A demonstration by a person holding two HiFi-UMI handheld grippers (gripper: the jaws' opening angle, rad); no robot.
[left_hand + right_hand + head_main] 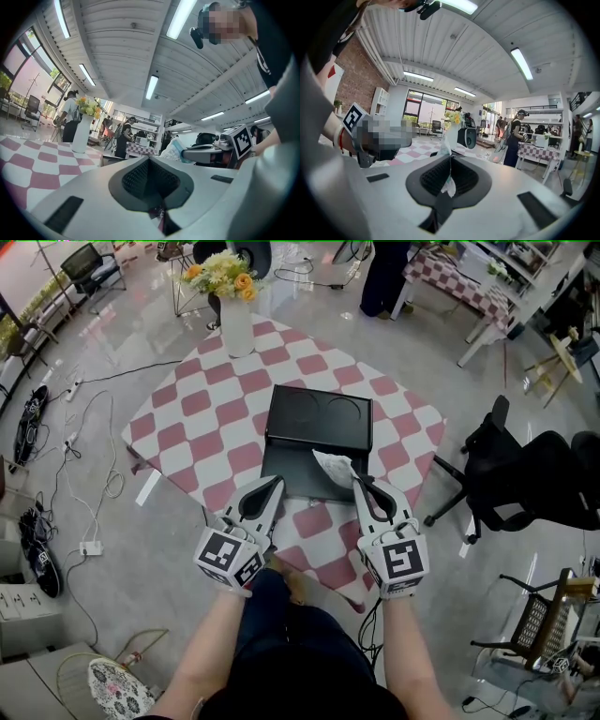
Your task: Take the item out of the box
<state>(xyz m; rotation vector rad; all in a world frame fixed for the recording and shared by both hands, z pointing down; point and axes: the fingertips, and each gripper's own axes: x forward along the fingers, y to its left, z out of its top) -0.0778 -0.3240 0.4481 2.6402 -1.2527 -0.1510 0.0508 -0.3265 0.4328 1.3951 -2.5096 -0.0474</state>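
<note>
A black box (317,420) lies open on the pink-and-white checkered table (197,418), its lid tilted back. My right gripper (357,482) is shut on a crumpled white packet (334,466) and holds it above the box's front right part. In the right gripper view the thin packet (446,157) stands pinched between the closed jaws. My left gripper (277,483) is shut with nothing between its jaws, its tip at the box's front left edge. The left gripper view shows the packet (176,149) off to the right.
A white vase of flowers (234,317) stands at the table's far corner. A black office chair (530,479) is close on the right. Cables and a power strip (91,547) lie on the floor to the left. People stand in the background.
</note>
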